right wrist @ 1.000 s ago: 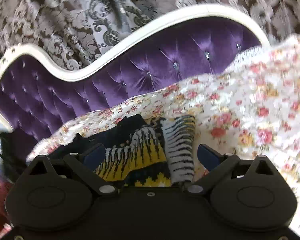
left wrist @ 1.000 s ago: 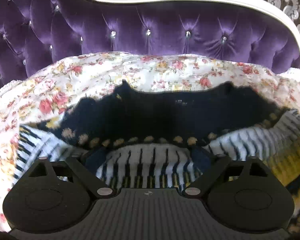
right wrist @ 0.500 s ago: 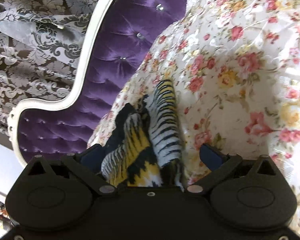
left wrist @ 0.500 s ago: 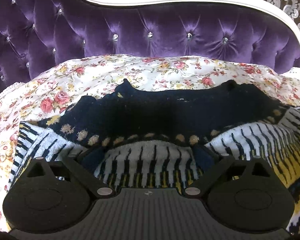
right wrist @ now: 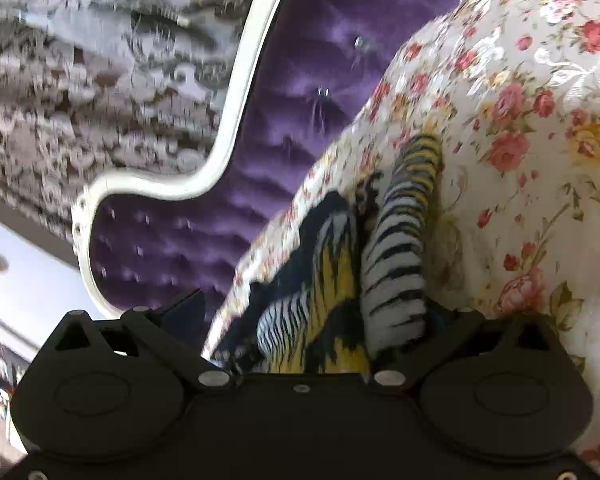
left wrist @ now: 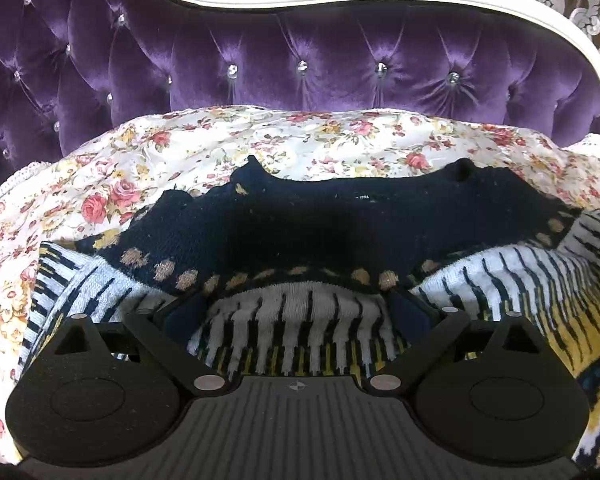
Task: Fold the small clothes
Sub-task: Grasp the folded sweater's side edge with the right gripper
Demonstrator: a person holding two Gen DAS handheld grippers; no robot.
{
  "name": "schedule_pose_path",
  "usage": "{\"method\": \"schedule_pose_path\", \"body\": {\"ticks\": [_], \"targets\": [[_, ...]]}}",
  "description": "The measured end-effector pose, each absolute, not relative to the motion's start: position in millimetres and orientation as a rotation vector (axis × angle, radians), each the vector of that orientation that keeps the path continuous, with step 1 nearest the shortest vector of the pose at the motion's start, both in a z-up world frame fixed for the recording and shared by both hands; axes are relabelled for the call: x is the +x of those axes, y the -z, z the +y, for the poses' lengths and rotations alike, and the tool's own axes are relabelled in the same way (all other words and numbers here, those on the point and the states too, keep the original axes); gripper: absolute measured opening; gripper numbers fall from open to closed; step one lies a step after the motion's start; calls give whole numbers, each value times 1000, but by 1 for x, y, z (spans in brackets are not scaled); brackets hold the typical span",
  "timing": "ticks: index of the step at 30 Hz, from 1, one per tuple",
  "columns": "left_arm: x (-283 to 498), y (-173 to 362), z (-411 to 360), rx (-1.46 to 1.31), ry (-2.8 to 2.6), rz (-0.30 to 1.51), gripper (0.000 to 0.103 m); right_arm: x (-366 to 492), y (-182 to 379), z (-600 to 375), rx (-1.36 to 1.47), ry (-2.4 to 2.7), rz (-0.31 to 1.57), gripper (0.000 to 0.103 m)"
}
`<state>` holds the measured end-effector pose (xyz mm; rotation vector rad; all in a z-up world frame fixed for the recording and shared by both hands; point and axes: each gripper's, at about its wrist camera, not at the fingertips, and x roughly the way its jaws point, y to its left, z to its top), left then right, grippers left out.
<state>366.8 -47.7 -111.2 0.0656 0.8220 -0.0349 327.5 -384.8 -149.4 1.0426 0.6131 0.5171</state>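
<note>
Both grippers on the knit sweater, mid-fold on the bed.

My left gripper (left wrist: 296,312) has its jaws spread wide, the sweater (left wrist: 300,236) bulging between them without being pinched; its long axis runs crosswise ahead of those jaws, dark yoke beyond, striped band nearest. On my right gripper (right wrist: 312,320), the jaws look spread around a bunched sleeve end, though blur stops me telling whether they pinch it. The sleeve runs straight ahead over the floral bedspread (right wrist: 520,140), so I judge the right hand leads the fold.
</note>
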Motion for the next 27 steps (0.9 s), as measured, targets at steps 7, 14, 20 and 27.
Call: {"method": "schedule_pose_path", "body": {"ticks": [7, 14, 20, 27], "targets": [[371, 97, -42, 12, 45, 893, 94, 332, 145, -382, 977, -563, 670, 103], [325, 85, -44, -63, 137, 925, 93, 332, 146, -388, 1030, -564, 706, 103], [289, 88, -60, 25, 184, 920, 93, 330, 146, -389, 1026, -580, 737, 103], [284, 94, -66, 51, 140, 899, 98, 330, 145, -383, 987, -572, 741, 103]]}}
